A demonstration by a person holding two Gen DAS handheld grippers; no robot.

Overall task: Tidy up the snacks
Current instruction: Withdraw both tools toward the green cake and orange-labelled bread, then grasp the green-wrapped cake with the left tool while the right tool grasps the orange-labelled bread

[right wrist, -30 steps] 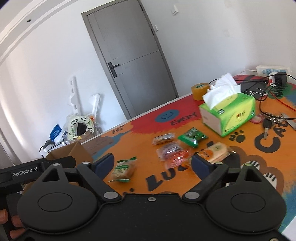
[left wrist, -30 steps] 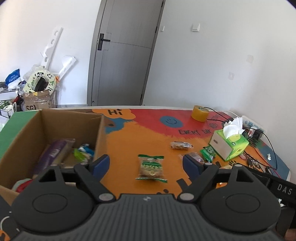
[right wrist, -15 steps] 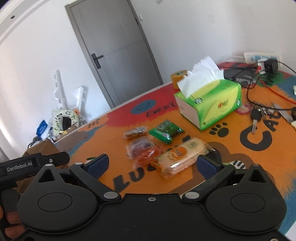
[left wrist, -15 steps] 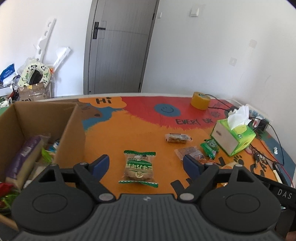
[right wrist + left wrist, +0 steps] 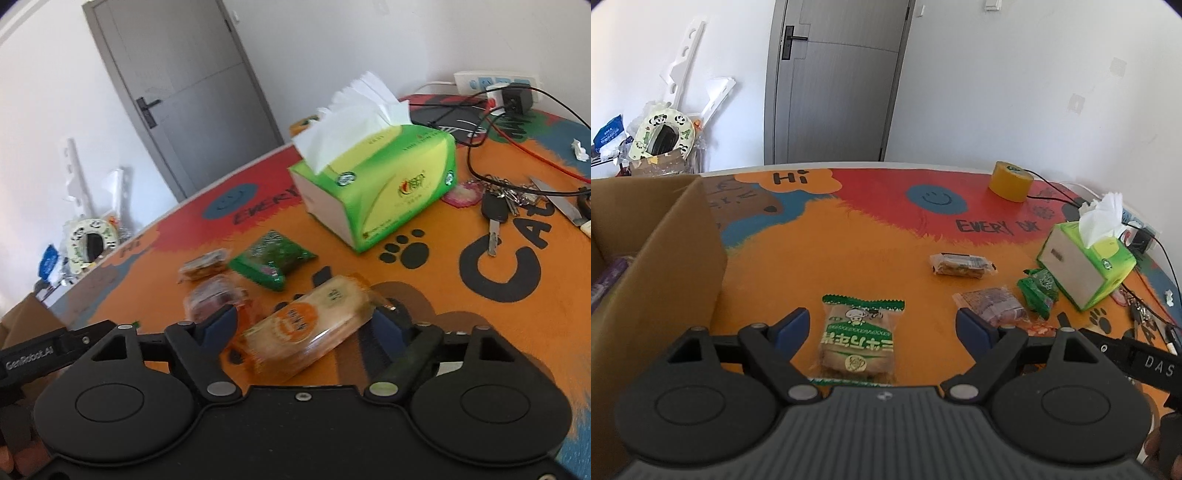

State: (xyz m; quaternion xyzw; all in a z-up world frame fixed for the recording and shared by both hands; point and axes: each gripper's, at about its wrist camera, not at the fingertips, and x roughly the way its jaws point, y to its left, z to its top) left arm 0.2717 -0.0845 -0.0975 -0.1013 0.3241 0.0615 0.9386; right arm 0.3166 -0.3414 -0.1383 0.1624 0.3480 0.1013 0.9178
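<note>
Two handheld grippers close in on separate snacks on the painted table [image 5: 849, 258], the picking-up step of sorting them into the cardboard box [image 5: 683, 251] that stands at the table's left edge. The left gripper [image 5: 882, 328], jaws wide, straddles a green-and-white cake packet [image 5: 858, 338] lying flat near the front edge, just right of the box wall; neither pad touches it yet. The right gripper [image 5: 306, 325], also wide, brackets an orange-labelled biscuit pack [image 5: 306, 325] lying askew between its blue pads (the right pad looks very near the wrapper's end; contact cannot be told). Both tools are held low and angled down toward the tabletop. The next move probably calls for closing on each packet, then carrying it to the box. A tissue box [image 5: 384, 184] stands toward the right edge.
</note>
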